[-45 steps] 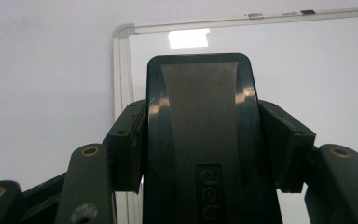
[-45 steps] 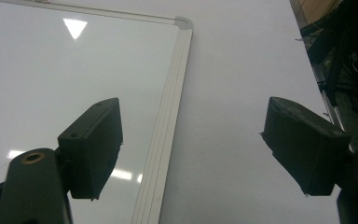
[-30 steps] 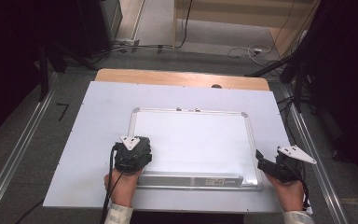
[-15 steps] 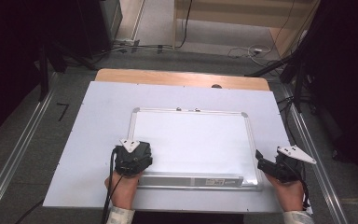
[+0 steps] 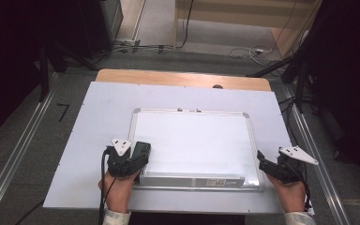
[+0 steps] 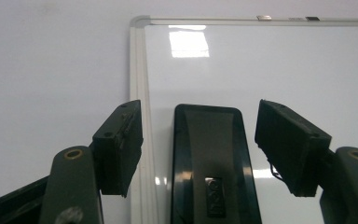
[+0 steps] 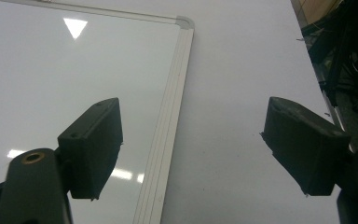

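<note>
The black eraser (image 6: pixel 212 163) lies on the whiteboard (image 5: pixel 192 140) by its near-left edge, between the left gripper (image 6: pixel 199 140)'s parted, not-yet-closed jaws, so grasping remains, while the right gripper (image 7: pixel 191 149) hovers wide apart over the board's right frame.

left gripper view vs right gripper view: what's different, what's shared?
Left gripper view alone: a black eraser lying on the whiteboard between the open jaws of the left gripper, by the frame's left rail.
Right gripper view alone: the right gripper open across the frame's right rail, nothing between its jaws.
Both: the whiteboard's white surface, its metal frame, the white tabletop.
</note>
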A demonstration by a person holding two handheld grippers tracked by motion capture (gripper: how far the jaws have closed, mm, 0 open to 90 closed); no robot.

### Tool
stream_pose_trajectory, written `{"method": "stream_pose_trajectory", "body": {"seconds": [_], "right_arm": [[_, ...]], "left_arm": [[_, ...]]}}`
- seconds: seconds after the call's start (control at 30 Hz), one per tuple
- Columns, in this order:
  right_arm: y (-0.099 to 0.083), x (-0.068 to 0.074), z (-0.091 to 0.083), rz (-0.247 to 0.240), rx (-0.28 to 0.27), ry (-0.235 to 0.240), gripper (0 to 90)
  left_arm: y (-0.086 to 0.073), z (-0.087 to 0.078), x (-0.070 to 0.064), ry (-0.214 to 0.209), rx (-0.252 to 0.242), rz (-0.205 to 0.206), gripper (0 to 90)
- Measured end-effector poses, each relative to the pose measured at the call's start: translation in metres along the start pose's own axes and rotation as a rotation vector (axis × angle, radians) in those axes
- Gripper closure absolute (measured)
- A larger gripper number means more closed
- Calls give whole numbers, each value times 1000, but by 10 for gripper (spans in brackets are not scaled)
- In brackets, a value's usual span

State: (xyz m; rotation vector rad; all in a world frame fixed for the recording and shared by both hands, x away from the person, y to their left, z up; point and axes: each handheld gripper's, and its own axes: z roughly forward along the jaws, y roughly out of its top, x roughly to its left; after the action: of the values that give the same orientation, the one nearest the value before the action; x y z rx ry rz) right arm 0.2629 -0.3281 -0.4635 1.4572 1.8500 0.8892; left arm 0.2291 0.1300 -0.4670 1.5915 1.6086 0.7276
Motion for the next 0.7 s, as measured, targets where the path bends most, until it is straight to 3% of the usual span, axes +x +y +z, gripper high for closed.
{"method": "stream_pose_trajectory", "body": {"seconds": [0.47, 0.7], "right_arm": [[0, 0, -1, 1, 1, -3, 183], [0, 0, -1, 2, 1, -3, 183]], "left_arm": [[5, -15, 30, 66, -67, -64, 300], [5, -18, 39, 85, -68, -82, 291]]}}
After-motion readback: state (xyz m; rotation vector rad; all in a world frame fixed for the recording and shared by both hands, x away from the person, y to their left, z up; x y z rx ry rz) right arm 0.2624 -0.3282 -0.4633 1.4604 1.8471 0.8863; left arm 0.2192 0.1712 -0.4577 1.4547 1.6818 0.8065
